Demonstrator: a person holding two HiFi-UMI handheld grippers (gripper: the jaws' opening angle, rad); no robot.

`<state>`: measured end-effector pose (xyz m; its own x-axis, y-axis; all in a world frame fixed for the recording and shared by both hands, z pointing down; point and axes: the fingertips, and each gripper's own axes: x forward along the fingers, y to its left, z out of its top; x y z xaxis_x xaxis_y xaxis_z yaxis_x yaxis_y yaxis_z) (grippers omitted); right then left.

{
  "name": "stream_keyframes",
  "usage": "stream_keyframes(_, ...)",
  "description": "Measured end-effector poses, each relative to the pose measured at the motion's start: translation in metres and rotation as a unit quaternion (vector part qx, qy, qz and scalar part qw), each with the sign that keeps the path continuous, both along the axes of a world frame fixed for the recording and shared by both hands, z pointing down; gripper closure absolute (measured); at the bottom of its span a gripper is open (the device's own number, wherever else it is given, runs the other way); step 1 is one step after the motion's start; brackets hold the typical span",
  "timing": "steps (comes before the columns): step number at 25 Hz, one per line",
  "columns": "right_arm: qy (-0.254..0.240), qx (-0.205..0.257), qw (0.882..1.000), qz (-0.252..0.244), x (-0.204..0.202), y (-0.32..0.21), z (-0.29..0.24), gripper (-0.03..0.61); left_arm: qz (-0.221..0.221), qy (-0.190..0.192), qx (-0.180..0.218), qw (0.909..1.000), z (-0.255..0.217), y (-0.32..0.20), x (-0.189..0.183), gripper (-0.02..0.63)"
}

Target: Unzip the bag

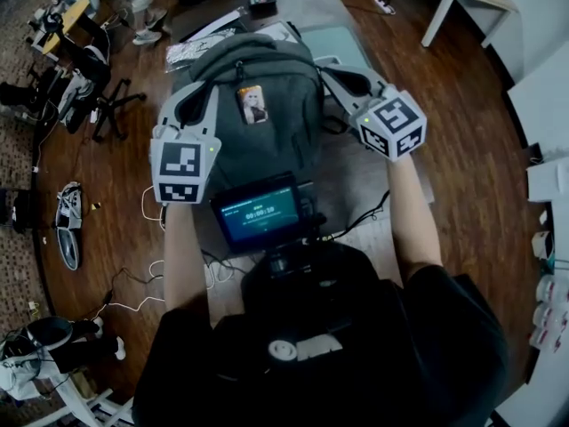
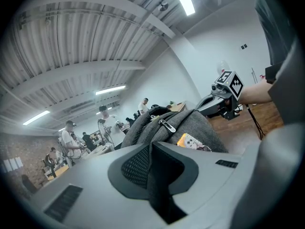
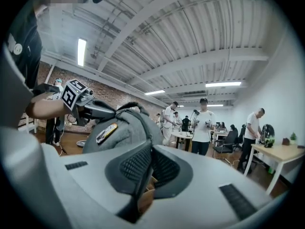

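A grey backpack (image 1: 267,149) lies on the table with a small picture tag (image 1: 252,105) on its front. My left gripper (image 1: 201,98) is at the bag's left side, shut on a fold of its grey fabric (image 2: 153,175). In the left gripper view a metal zipper pull (image 2: 167,125) lies on the bag's ridge just beyond the jaws. My right gripper (image 1: 333,71) is at the bag's right side, jaws together with nothing between them. In the right gripper view the backpack (image 3: 121,132) sits to the left of the jaws, apart from them.
The grey table (image 1: 400,185) carries papers (image 1: 200,47) and a black device (image 1: 262,3) behind the bag. A small screen (image 1: 260,213) hangs at my chest. Cables and a stool (image 1: 98,96) are on the wooden floor at left. Several people stand at desks beyond.
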<state>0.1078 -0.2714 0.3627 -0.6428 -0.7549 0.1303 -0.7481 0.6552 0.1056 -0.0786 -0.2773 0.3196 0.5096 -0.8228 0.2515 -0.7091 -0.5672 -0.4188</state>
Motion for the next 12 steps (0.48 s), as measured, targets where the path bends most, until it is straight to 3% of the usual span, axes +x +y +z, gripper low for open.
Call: stream_keyframes(12,-0.032,-0.004,0.997,0.068,0.014,0.003,0.045,0.557,-0.003,0.003,-0.002,1.0,0.004,-0.003,-0.001,0.591)
